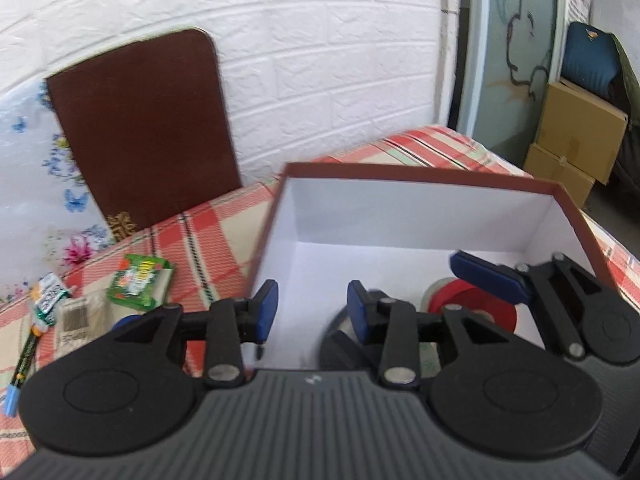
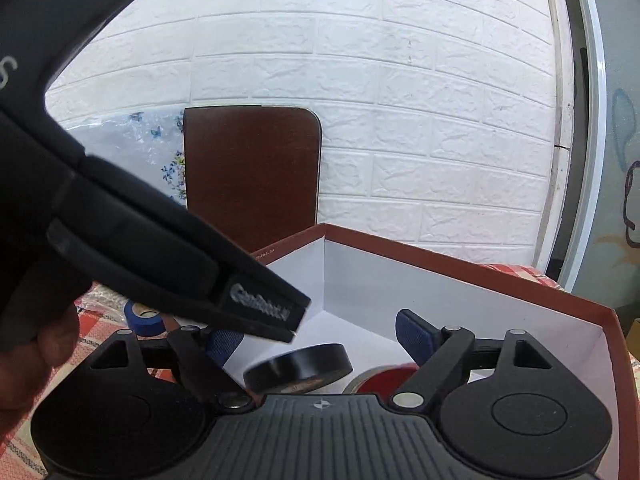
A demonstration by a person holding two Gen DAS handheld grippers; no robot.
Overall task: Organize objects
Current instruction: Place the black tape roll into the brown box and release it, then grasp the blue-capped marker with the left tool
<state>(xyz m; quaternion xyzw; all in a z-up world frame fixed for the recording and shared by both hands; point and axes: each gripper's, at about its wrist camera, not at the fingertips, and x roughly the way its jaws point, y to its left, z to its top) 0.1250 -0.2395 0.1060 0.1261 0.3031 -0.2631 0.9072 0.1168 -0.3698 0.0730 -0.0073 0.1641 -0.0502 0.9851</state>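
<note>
Left wrist view: left gripper (image 1: 312,306) hangs spread, grasping nothing, above the box (image 1: 420,178); right gripper (image 2: 316,340) likewise gapes over the black tape roll (image 2: 298,366) inside. Checked tablecloth (image 1: 208,240), white brick wall (image 1: 320,60).

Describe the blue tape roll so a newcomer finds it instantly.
Start at the red-rimmed white box on the checked tablecloth. Just outside its left wall lies the blue tape roll. It is the only roll outside; the black roll and red roll are in the box.
</note>
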